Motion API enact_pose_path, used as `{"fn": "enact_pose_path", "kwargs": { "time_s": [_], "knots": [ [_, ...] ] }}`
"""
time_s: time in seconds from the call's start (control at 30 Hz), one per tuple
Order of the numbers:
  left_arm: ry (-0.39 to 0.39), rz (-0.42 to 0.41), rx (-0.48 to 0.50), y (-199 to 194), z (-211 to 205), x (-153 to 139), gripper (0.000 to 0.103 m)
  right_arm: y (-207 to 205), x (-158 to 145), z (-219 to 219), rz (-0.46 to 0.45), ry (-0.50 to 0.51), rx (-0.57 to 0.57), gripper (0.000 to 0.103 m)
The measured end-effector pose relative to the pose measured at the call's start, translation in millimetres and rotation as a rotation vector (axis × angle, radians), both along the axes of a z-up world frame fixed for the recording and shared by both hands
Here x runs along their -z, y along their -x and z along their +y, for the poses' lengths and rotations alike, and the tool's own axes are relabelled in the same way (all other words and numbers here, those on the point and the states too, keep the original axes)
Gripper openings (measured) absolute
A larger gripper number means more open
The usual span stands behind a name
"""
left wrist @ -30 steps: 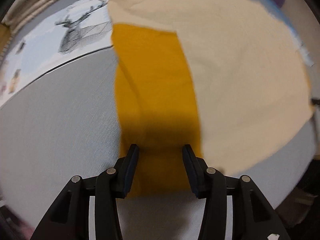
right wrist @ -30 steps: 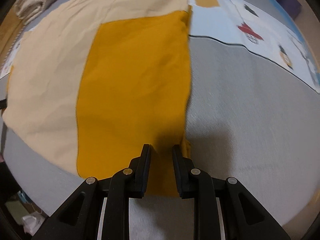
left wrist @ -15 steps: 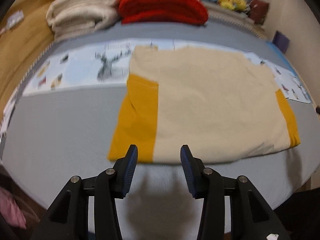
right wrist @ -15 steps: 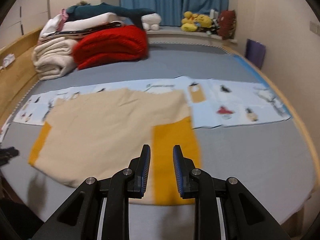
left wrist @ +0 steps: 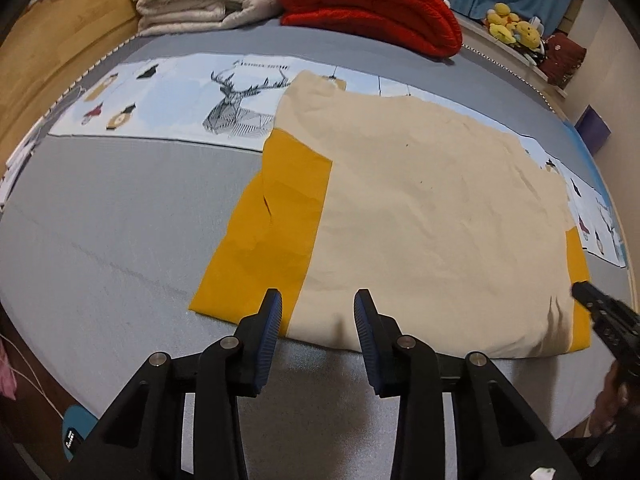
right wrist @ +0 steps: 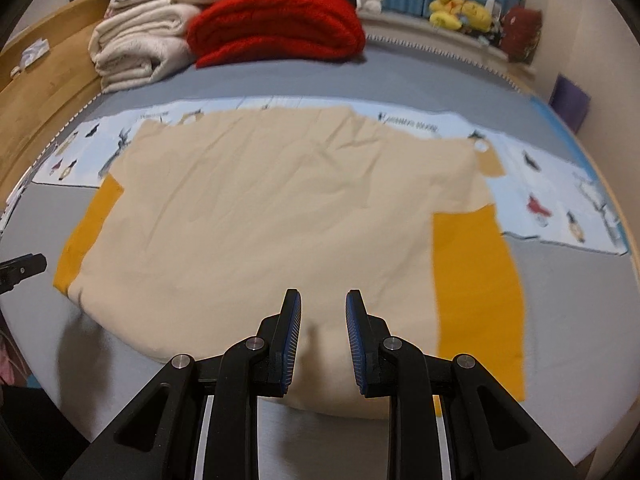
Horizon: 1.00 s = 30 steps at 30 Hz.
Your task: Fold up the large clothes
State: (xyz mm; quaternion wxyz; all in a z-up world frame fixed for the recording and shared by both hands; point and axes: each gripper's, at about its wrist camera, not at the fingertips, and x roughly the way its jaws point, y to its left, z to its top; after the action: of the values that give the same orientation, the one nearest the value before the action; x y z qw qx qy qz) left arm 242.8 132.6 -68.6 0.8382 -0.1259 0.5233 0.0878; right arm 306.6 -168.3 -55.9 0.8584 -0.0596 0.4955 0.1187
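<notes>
The garment (right wrist: 280, 208) lay flat on the bed (right wrist: 568, 312), folded blankets (right wrist: 276, 28) behind it, both grippers before it.

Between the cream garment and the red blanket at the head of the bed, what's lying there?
In both wrist views: a printed light-blue cloth strip against the cream garment's far edge, then bare grey bedsheet up to the red blanket.

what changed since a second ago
Both tongs, left and right, pulled back from the mustard sleeves they hovered low over; both are open and hold nothing. The cream garment stays spread flat on the grey bed.
</notes>
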Motion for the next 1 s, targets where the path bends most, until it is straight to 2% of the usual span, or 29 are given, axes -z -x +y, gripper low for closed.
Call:
{"fn": "enact_pose_path", "kwargs": {
  "time_s": [0.07, 0.13, 0.2, 0.3, 0.4, 0.5, 0.63, 0.77, 0.9, 1.0],
  "knots": [
    [0.014, 0.008, -0.005, 0.1, 3.3, 2.2, 0.034, -8.6, 16.6, 6.2, 0.055, 0.000, -0.006, 0.025],
    [0.047, 0.018, -0.020, 0.6, 9.4, 5.5, 0.034, -16.1, 44.5, 14.5, 0.149, 0.064, -0.019, 0.025],
    [0.166, 0.056, -0.051, 0.7, 22.9, 17.4, 0.035, -20.3, 72.3, 18.2, 0.237, 0.150, -0.004, 0.025],
    [0.398, 0.132, -0.156, 4.0, 48.6, 44.1, 0.036, -24.7, 75.6, 14.4, 0.258, 0.119, 0.041, 0.025],
    [0.541, 0.190, -0.310, 10.6, 73.2, 69.6, 0.042, -24.8, 71.5, 12.7, 0.252, 0.096, 0.054, 0.025],
    [0.620, 0.215, -0.461, 19.4, 93.7, 88.0, 0.045, -22.2, 73.5, 16.5, 0.248, 0.119, 0.036, 0.025],
    [0.692, 0.214, -0.584, 23.7, 107.6, 102.7, 0.048, -20.5, 70.9, 22.0, 0.234, 0.150, 0.003, 0.025],
    [0.753, 0.188, -0.642, 17.6, 112.3, 112.3, 0.048, -19.3, 69.9, 22.9, 0.234, 0.155, -0.011, 0.025],
    [0.788, 0.174, -0.707, 14.0, 113.5, 123.2, 0.048, -18.8, 69.4, 22.5, 0.236, 0.150, -0.020, 0.025],
    [0.780, 0.145, -0.746, 8.7, 109.5, 125.4, 0.051, -19.7, 68.7, 19.6, 0.237, 0.139, -0.028, 0.025]
  ]
}}
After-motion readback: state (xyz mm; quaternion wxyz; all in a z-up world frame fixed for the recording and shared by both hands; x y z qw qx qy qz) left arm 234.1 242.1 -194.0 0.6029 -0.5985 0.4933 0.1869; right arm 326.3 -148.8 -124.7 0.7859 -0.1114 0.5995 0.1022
